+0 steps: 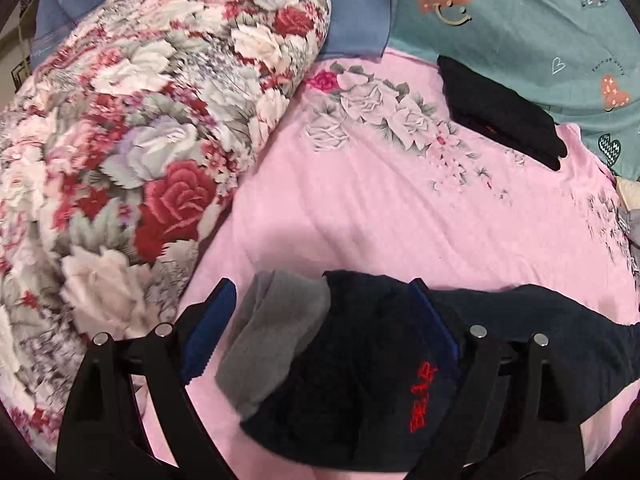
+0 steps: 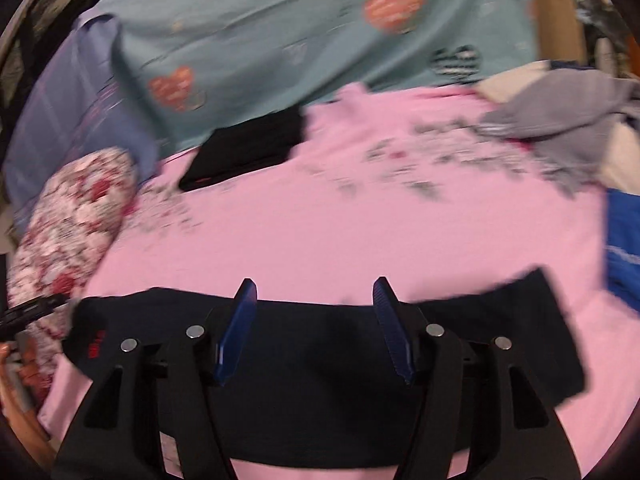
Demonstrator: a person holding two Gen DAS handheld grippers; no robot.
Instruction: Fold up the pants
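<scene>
Folded dark navy pants (image 1: pixel 360 360) with red lettering lie just under my left gripper (image 1: pixel 324 296), whose jaws stand wide apart around the waist end, pads off the cloth. My right gripper (image 2: pixel 316 292) hangs parted over the same pants (image 2: pixel 320 360), gripping nothing. They rest on the pink flowered bed sheet (image 1: pixel 380 208), a folded black garment (image 1: pixel 500 116) well apart.

Black hand-held gripper (image 2: pixel 315 328), blue pads (image 2: pixel 236 332)
</scene>
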